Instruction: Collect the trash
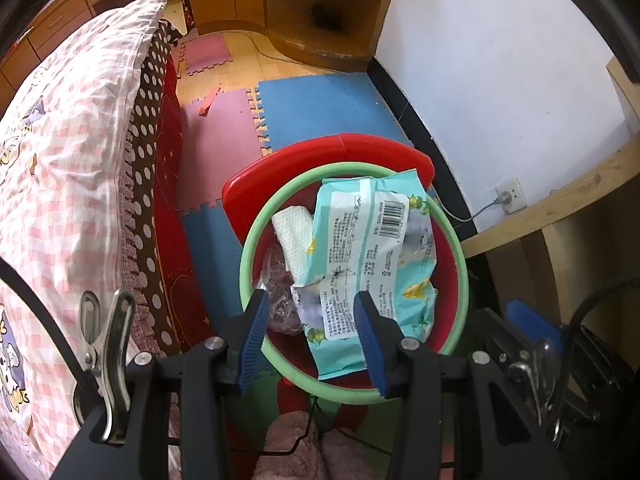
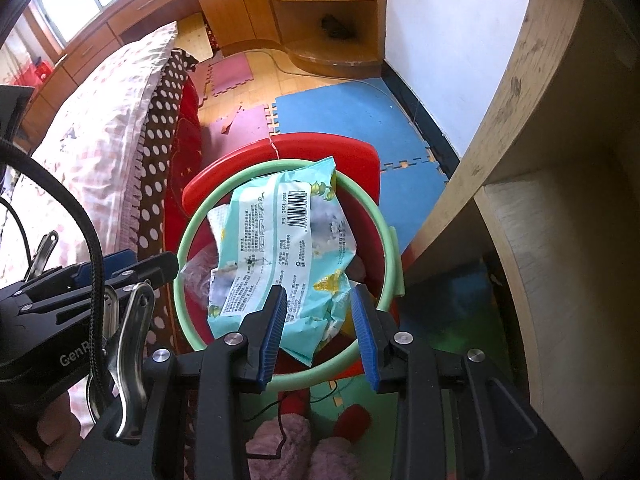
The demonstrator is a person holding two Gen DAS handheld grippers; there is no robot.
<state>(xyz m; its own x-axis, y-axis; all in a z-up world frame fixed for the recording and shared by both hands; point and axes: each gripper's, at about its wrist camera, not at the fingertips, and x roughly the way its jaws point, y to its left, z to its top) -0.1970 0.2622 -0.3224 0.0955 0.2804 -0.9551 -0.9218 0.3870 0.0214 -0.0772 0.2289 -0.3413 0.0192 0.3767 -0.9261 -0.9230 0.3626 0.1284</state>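
Note:
A red trash bin with a green rim ring [image 1: 256,224] [image 2: 188,220] stands on a red stool [image 1: 288,156] [image 2: 360,156]. A large teal plastic package [image 1: 368,248] [image 2: 276,240] lies across the bin's top, over a white tissue [image 1: 292,232] and crumpled clear plastic [image 1: 276,280] [image 2: 200,268]. My left gripper [image 1: 312,300] is open above the near rim, holding nothing. My right gripper [image 2: 318,296] is open over the package's near end, apart from it. The left gripper also shows in the right wrist view [image 2: 100,276] at the left.
A bed with a pink checked quilt [image 1: 60,160] [image 2: 100,112] lies to the left. A wooden desk [image 2: 540,160] [image 1: 560,208] stands close on the right. Foam floor mats [image 1: 320,108] [image 2: 344,116], a corner shelf [image 1: 320,8] and a wall socket [image 1: 508,196] lie beyond.

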